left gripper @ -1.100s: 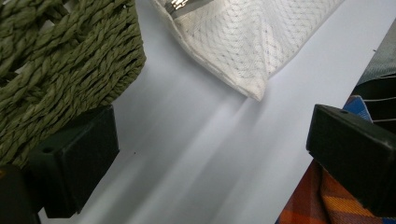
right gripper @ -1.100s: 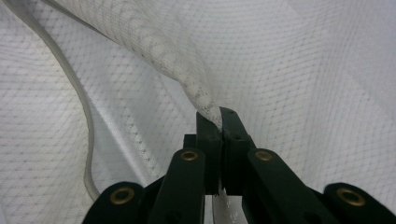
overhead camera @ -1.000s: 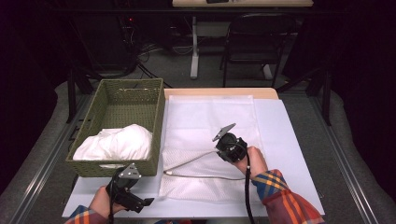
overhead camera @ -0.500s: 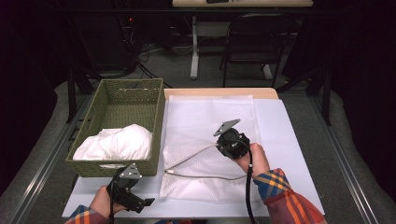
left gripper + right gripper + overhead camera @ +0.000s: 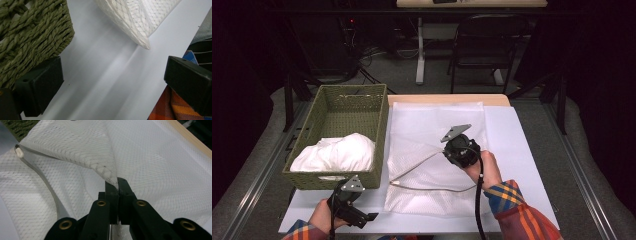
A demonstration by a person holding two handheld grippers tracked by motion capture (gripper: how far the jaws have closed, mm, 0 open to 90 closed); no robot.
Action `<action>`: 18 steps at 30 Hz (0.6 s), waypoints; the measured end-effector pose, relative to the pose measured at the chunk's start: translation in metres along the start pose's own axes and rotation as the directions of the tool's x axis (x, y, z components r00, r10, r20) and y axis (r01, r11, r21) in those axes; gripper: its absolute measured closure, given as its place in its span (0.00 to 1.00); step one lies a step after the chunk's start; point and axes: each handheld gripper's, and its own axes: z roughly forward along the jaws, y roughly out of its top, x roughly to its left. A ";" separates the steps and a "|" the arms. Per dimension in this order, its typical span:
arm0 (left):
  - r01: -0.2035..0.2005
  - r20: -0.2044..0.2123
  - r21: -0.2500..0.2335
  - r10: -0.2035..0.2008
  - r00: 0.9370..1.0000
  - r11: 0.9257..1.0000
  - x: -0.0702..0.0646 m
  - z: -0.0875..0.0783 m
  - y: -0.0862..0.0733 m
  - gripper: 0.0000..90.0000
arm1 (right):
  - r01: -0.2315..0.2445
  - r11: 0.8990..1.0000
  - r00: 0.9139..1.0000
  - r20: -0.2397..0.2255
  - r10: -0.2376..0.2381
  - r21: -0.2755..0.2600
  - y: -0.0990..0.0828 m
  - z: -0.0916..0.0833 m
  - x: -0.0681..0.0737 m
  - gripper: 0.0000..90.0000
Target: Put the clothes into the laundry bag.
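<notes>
Olive-green woven rope basket (image 5: 343,131) sits at the left end of the white table sheet (image 5: 522,150), and there's a bundle of white cloth (image 5: 335,153) bunched in its near half. Right in front of the basket, down by the near edge of the sheet, the left gripper (image 5: 362,216) is in the person's left hand (image 5: 323,220), low over the sheet. Its jaws are spread wide apart with nothing between them; in the left gripper view you just see bare sheet in the gap, a basket corner (image 5: 30,37) beside one jaw and a corner of the mesh bag (image 5: 140,22) farther out.

Moving right, the white mesh laundry bag (image 5: 437,145) lies flat across the middle of the sheet, just beside the basket. Its grey-edged zip opening (image 5: 412,172) gapes, one edge lifted off the lower layer, with a small white zip end (image 5: 19,152) showing at the far corner in the right gripper view.

Then the right gripper (image 5: 452,150), in the person's right hand (image 5: 482,167) with a plaid sleeve (image 5: 517,210) behind it. Its jaws are squeezed together on a pinch of the bag's top mesh layer (image 5: 110,173), which is pulled up into a little tent above the rest of the bag.
</notes>
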 end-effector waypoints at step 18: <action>-0.006 0.008 0.010 0.006 1.000 1.000 0.000 0.001 0.001 0.02 | 0.003 0.998 1.000 0.019 -0.001 -0.063 0.010 -0.015 0.001 0.99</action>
